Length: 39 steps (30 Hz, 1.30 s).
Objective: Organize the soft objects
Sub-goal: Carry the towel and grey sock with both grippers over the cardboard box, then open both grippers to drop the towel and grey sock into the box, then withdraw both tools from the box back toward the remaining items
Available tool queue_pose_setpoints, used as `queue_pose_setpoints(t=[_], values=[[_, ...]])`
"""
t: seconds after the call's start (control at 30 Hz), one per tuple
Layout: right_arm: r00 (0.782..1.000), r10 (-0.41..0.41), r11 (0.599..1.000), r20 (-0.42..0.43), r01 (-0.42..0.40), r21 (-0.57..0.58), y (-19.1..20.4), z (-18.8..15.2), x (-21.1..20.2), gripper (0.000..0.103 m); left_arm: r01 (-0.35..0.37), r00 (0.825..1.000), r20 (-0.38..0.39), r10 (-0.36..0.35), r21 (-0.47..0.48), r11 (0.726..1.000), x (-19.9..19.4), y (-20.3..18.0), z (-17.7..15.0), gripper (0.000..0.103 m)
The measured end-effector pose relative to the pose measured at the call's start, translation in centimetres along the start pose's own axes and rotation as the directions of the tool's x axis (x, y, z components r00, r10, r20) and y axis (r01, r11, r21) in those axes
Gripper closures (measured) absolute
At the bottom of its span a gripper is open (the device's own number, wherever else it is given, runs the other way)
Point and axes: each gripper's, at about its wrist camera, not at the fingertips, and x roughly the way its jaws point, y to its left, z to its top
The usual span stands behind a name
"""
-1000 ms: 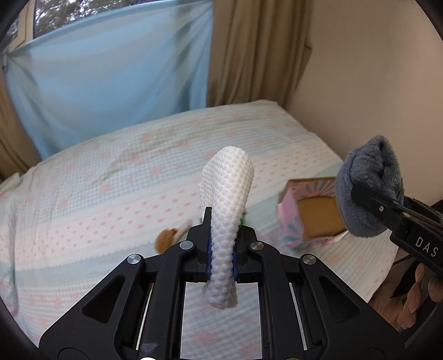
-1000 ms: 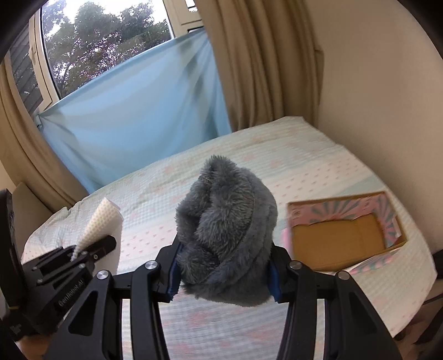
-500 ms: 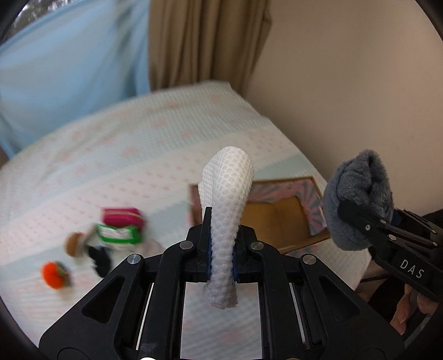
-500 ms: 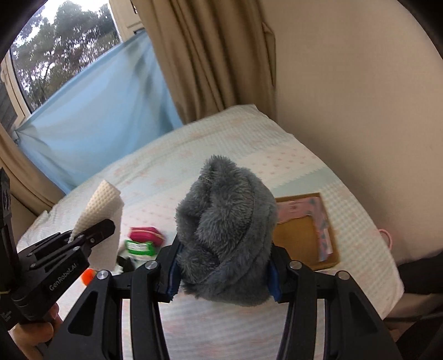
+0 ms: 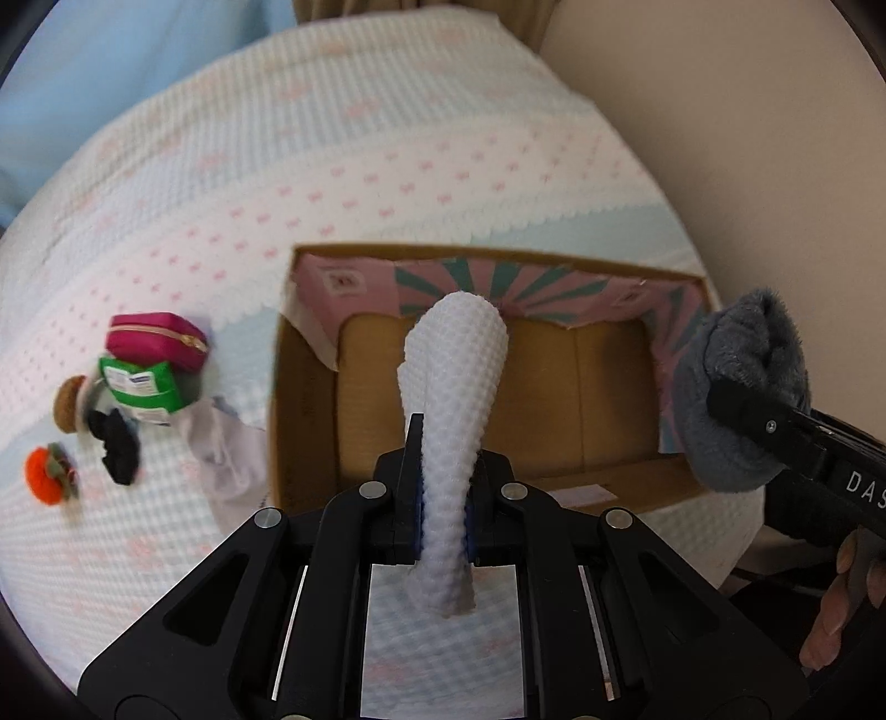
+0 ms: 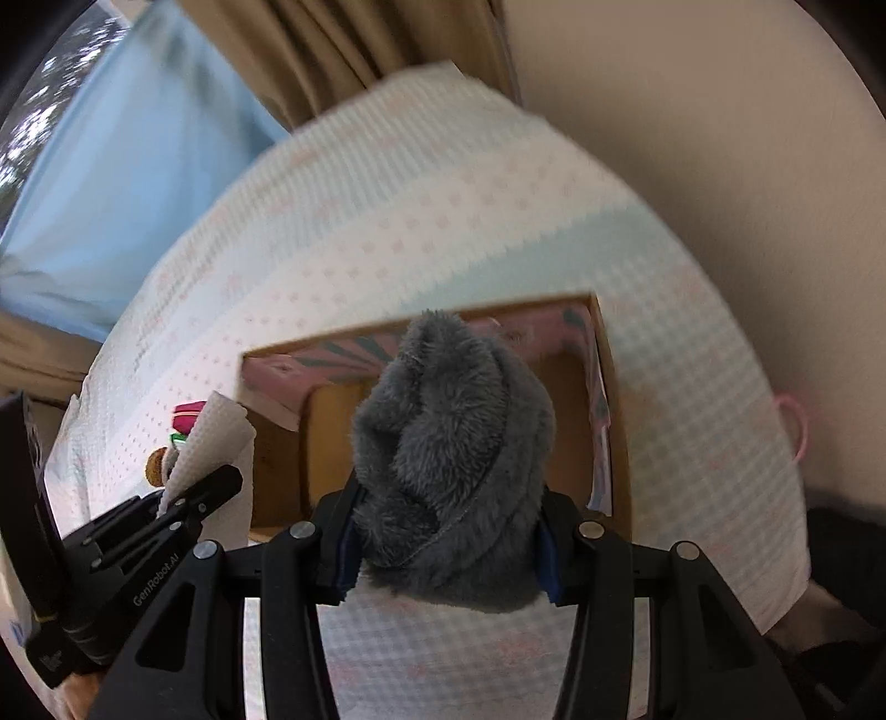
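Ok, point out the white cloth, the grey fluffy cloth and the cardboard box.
white cloth [image 5: 459, 382], left wrist view, its waffled middle.
grey fluffy cloth [image 6: 448, 459], right wrist view, its furry centre.
cardboard box [image 5: 581, 399], left wrist view, its bare brown floor.

Patterned bed [image 5: 387, 166] against beige wall [image 6: 720, 138], tan curtains [image 6: 360, 50], blue drape [image 6: 138, 183].

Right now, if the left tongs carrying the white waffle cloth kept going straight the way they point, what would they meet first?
Probably the brown floor of the open cardboard box on the bed. The white waffle-textured cloth in the left tongs would touch first; nothing shows between, though depth is unclear.
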Motion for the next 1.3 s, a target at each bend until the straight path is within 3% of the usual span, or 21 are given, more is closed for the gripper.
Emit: queue_pose_setpoints(t=[0.27, 0.5, 0.57, 0.6, 0.63, 0.7, 0.73, 1.03, 1.3], values=[[0.992, 0.014, 0.999, -0.129, -0.008, 0.048, -2.0, 2.3, 5.9, 0.058, -0.002, 0.989, -0.148, 0.008, 0.044, 0.999, 7.8, -1.7, 1.5, 0.095], [0.987, 0.038, 0.996, -0.159, -0.026, 0.080, -2.2, 3.6, 8.4, 0.055, 0.001, 0.986, -0.169, 0.013, 0.084, 0.997, 9.5, -2.0, 1.7, 0.093], [0.984, 0.057, 0.995, -0.166, -0.042, 0.094, -2.0, 3.9, 8.8, 0.052, -0.015, 0.988, -0.154, 0.031, 0.108, 0.994, 8.9, -2.3, 1.9, 0.063], [0.985, 0.060, 0.995, -0.163, -0.045, 0.092, -2.0, 4.0, 8.9, 0.044, -0.033, 0.987, -0.155, 0.051, 0.115, 0.993, 8.8, -2.3, 2.0, 0.010], [0.989, 0.049, 0.996, -0.141, -0.039, 0.075, -1.7, 4.2, 8.9, 0.037, -0.049, 0.989, -0.133, 0.065, 0.117, 0.992, 8.4, -2.2, 2.0, 0.001], [0.995, 0.033, 0.999, -0.098, -0.029, 0.039, -1.3, 4.4, 8.4, 0.003, -0.048, 0.991, -0.115, 0.061, 0.115, 0.992, 8.0, -1.8, 2.0, 0.001], [0.997, 0.027, 1.000, -0.079, -0.026, 0.016, -1.1, 4.4, 8.1, 0.001, -0.037, 0.991, -0.125, 0.050, 0.108, 0.993, 8.0, -1.6, 2.1, 0.001], [0.999, 0.024, 1.000, -0.024, -0.024, 0.017, -1.5, 3.8, 6.8, 0.001, -0.054, 0.992, -0.104, 0.066, 0.114, 0.992, 6.7, -1.5, 1.9, 0.001], [1.000, 0.005, 1.000, 0.010, -0.005, 0.018, -1.1, 2.9, 3.9, 0.001, -0.035, 0.999, -0.037, 0.039, 0.109, 0.993, 2.8, -1.2, 1.1, 0.001]])
